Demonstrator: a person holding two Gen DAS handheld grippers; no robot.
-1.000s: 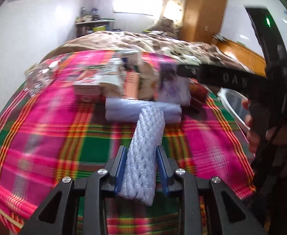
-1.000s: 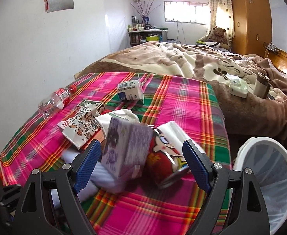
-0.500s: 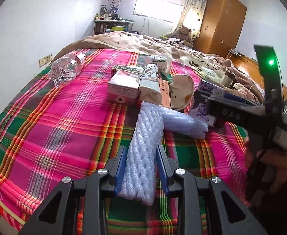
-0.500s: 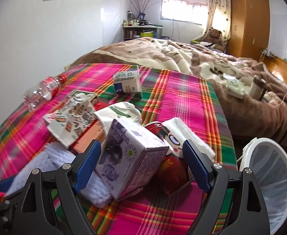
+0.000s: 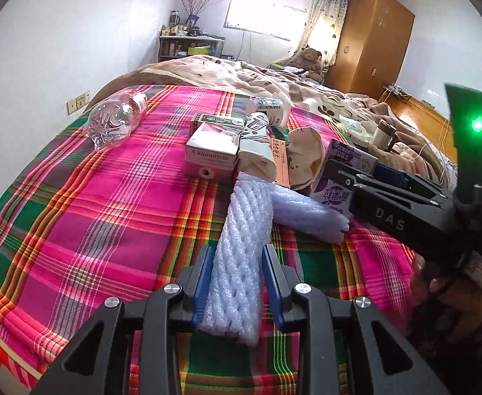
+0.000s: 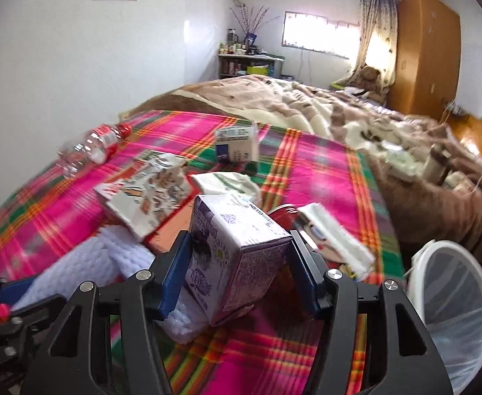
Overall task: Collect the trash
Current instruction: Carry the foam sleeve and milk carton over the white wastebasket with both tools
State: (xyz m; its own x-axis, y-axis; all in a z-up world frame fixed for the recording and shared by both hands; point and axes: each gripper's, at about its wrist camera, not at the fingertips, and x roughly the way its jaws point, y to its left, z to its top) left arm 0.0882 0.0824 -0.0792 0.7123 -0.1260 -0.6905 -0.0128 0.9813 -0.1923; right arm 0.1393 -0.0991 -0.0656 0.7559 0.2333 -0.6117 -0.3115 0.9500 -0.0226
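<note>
Where they gaped, right gripper (image 6: 239, 271) jaws closing around purple carton (image 6: 232, 253) (pads touching), left gripper (image 5: 237, 283) clenching foam net (image 5: 241, 250)

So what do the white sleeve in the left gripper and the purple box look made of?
White sleeve: likely soft foam netting, matte, with a woven, dimpled mesh surface. Purple box: seems coated paperboard, slightly glossy, with printed sides and sharp folded edges, like a drink carton.

The right gripper (image 6: 239, 271) jaws have just been closing — wide open a second ago, they now stand against both sides of the purple carton (image 6: 232, 256), which sits nearer and more upright between them than before.
</note>
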